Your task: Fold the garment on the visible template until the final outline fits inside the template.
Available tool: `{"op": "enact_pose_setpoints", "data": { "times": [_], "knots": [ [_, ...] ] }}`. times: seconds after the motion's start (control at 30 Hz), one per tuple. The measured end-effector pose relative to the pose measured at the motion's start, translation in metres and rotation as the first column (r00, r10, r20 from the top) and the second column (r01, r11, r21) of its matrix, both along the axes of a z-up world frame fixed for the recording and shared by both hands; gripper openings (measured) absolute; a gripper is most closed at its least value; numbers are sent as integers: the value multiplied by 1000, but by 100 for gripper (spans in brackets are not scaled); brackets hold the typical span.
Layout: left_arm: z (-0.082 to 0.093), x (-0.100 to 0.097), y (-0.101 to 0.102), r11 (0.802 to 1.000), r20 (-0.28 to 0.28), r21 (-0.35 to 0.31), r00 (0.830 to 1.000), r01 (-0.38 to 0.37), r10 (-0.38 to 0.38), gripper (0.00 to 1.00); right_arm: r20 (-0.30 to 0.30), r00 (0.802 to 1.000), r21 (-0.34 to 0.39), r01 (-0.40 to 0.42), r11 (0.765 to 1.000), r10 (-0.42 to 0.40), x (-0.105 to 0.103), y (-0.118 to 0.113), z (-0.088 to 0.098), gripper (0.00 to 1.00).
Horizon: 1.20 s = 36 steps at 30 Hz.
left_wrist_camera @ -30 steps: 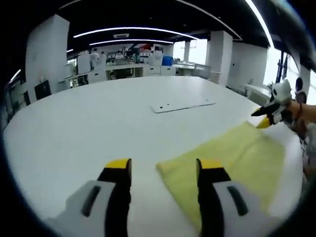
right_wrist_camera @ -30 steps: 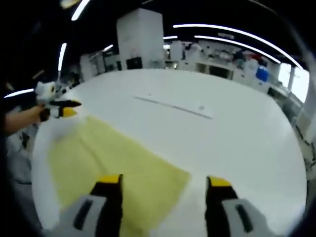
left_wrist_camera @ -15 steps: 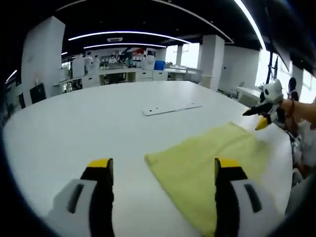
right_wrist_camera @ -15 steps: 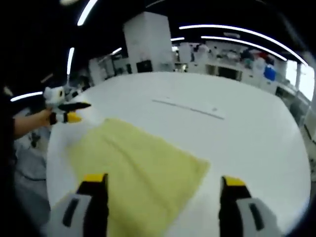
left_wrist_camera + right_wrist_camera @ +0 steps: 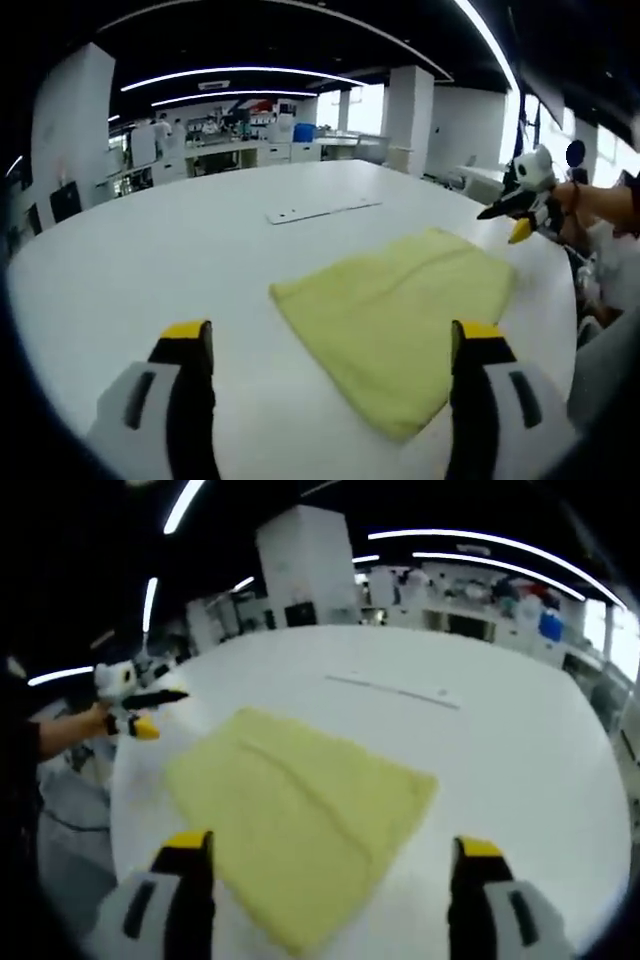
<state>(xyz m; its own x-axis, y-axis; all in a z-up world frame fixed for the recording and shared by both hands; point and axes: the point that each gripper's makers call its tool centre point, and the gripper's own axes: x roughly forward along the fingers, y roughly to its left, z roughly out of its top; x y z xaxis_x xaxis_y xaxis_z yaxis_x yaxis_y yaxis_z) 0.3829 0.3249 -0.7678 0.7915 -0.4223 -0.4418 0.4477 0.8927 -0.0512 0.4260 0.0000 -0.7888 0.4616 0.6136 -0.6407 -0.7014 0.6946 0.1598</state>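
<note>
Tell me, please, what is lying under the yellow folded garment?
The yellow garment lies flat on the white table; bare tabletop shows around it. Whether a template lies beneath cannot be seen, since the cloth covers that area. A thin white plate lies apart, farther back.

distant shelves [image 5: 240,140] (and figures there) too blurred

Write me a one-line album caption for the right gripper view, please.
Open jaws of the right gripper above a folded yellow garment on a white table, the left gripper alongside.
</note>
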Motion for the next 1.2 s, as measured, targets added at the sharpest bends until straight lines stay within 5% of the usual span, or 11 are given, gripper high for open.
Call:
{"op": "enact_pose_setpoints", "data": {
  "times": [0.47, 0.87, 1.2],
  "knots": [
    [-3, -43, -12, 998, 2, 38, 998, 55, -55, 87, 2, 1000, -20, -3, 1000, 3, -36, -14, -10, 93],
    [-30, -66, -11, 998, -56, 51, 998, 46, -43, 60, 7, 1000, -30, 30, 999, -30, -64, -22, -26, 72],
    [-47, -76, -12, 1000, -117, -10, 993, 5, -6, 41, 13, 998, -35, 66, 997, -65, -79, -27, -40, 54]
  ]
}}
